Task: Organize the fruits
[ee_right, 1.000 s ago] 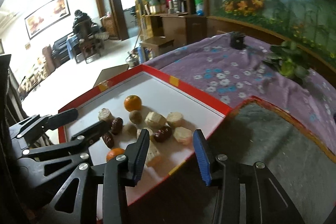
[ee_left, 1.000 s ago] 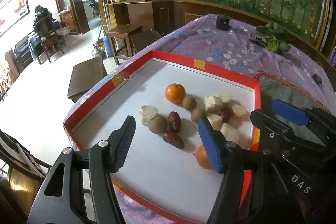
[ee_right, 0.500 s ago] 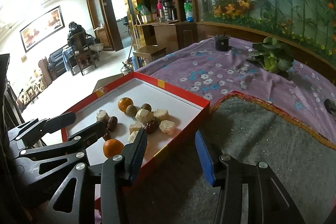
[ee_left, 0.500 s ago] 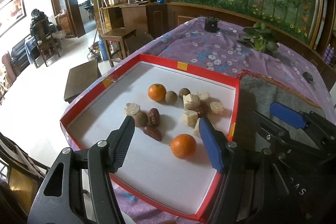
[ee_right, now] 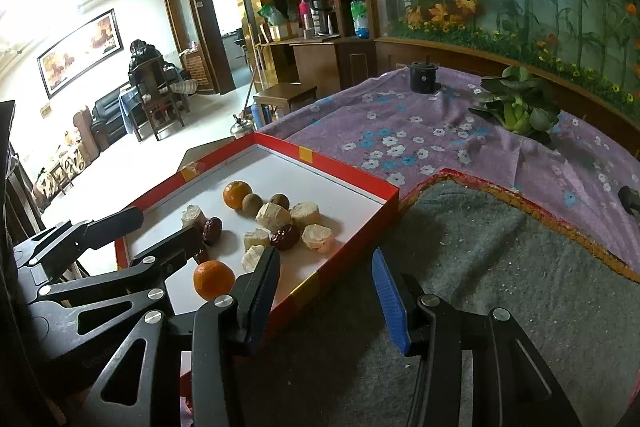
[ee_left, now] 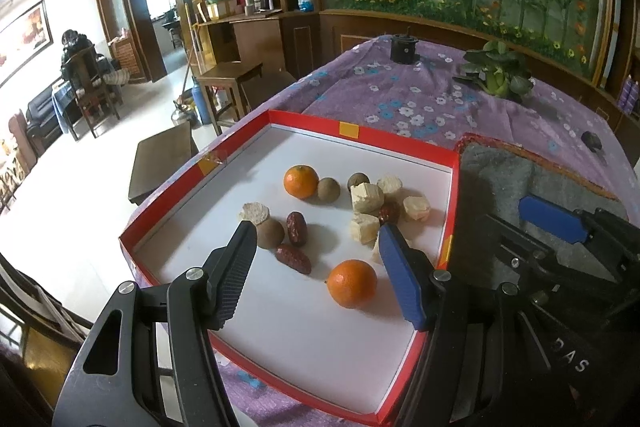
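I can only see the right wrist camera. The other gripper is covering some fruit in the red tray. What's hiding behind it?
Observer: A third brown round fruit, sitting right beside the dark red date.
Child: Anything else back there?
Observer: A second date lies flat between that brown round fruit and the near orange.
Child: Is the left gripper holding something?
Observer: No. From its own camera, the left gripper is open with nothing between its fingers.

Both grippers have drawn back from the red tray [ee_left: 454, 187]. The near orange [ee_left: 352, 283], earlier half hidden, now shows whole.
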The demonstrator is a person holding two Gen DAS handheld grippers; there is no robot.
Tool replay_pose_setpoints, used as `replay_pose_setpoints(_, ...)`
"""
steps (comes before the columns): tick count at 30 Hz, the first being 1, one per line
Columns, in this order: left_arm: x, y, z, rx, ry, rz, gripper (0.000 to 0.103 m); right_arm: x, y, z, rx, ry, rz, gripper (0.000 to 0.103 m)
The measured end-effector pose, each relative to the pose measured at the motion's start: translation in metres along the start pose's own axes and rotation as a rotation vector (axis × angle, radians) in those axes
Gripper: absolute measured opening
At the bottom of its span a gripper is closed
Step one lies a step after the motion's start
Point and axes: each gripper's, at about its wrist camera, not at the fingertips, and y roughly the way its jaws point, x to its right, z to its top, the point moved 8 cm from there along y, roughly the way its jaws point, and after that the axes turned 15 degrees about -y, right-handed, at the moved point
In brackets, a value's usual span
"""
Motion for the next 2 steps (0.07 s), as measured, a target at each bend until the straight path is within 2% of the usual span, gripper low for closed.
replay_pose_setpoints(2, 0.0032, 0.0001, -0.0004, -0.009, -0.003, -0.006, 0.064, 0.0032, -0.0026, -0.0006, 0.004, 0.002, -0.009, 0.046)
